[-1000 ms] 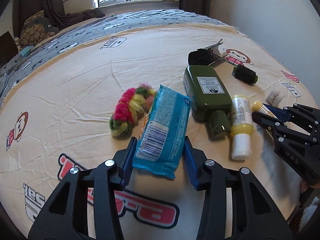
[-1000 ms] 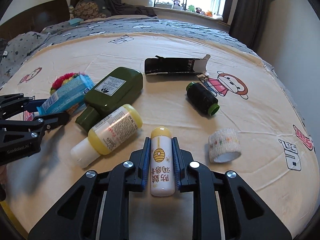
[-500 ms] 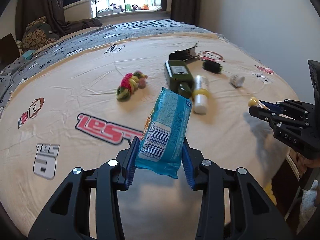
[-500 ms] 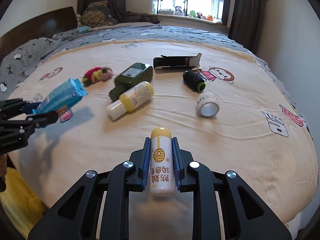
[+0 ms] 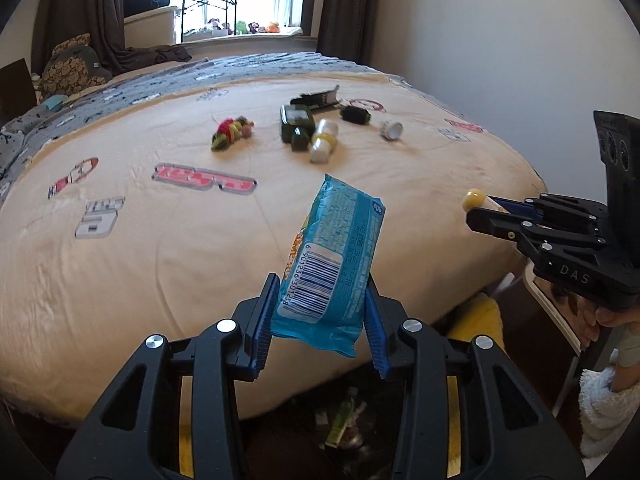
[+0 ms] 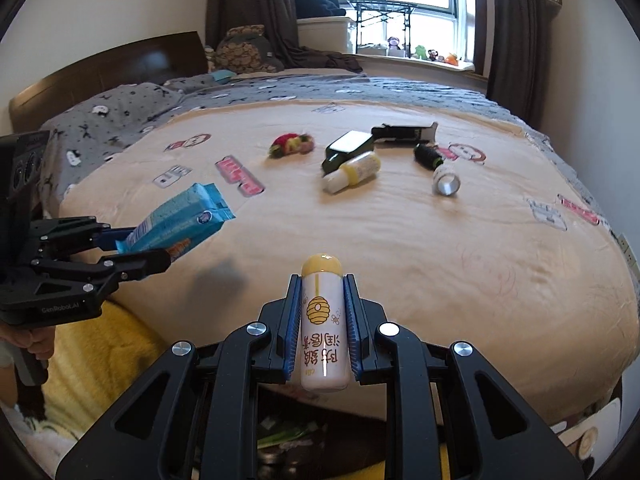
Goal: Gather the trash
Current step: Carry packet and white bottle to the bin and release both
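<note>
My left gripper [image 5: 320, 300] is shut on a blue snack packet [image 5: 332, 256] and holds it in the air over the bed's near edge; the packet also shows in the right wrist view [image 6: 180, 220]. My right gripper [image 6: 320, 312] is shut on a white lip-balm tube with a yellow cap [image 6: 322, 320], also in the air at the bed edge. Below both grippers a dark bin with trash [image 5: 344, 420] sits on the floor; it also shows in the right wrist view [image 6: 288, 436].
On the bed [image 5: 160, 220] lie a green bottle [image 5: 296, 122], a yellow-and-white bottle [image 5: 324, 140], a black box [image 5: 316, 98], a black spool [image 5: 355, 114], a tape roll [image 5: 391, 130] and a colourful knitted toy [image 5: 230, 134]. A yellow cloth [image 6: 96, 360] lies on the floor.
Both grippers have pulled back from the middle of the bed to its near edge, each lifting its object. The floor bin has come into view below them.
</note>
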{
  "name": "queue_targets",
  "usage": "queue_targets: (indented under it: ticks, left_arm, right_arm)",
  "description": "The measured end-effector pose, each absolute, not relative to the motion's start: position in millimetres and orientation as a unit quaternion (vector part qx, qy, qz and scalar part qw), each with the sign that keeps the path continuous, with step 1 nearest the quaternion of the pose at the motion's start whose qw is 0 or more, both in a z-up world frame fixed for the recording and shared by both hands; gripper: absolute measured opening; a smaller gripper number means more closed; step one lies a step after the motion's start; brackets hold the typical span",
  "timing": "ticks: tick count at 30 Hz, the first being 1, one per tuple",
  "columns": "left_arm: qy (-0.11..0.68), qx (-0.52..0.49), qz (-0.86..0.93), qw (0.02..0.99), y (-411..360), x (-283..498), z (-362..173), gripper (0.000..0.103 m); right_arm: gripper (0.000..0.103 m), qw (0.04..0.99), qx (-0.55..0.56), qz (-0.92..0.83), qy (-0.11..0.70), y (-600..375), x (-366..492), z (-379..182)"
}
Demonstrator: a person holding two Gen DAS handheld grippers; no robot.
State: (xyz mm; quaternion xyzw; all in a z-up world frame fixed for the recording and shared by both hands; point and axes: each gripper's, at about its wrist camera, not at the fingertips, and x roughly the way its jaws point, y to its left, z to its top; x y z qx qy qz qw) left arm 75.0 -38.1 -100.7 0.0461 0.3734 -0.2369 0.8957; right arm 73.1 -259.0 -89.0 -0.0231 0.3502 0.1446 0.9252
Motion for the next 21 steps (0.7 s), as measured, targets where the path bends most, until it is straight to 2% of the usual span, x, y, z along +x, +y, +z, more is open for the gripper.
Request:
queue_targets:
  ticks: [8,21]
  left_arm:
    - [0.412,0.049,-0.260,0.872,-40.6,31.0,-138.2,0.038]
    - [0.526,0.063,-0.276,0.802,-58.8,27.8,-233.5,0.038]
  right_arm:
    - [0.022,0.909,-0.026,0.143,0.392,-246.3,37.4,-127.4]
    - [0.022,0.865,0.004,0.138,0.483,-236.4,28.8,-200.6]
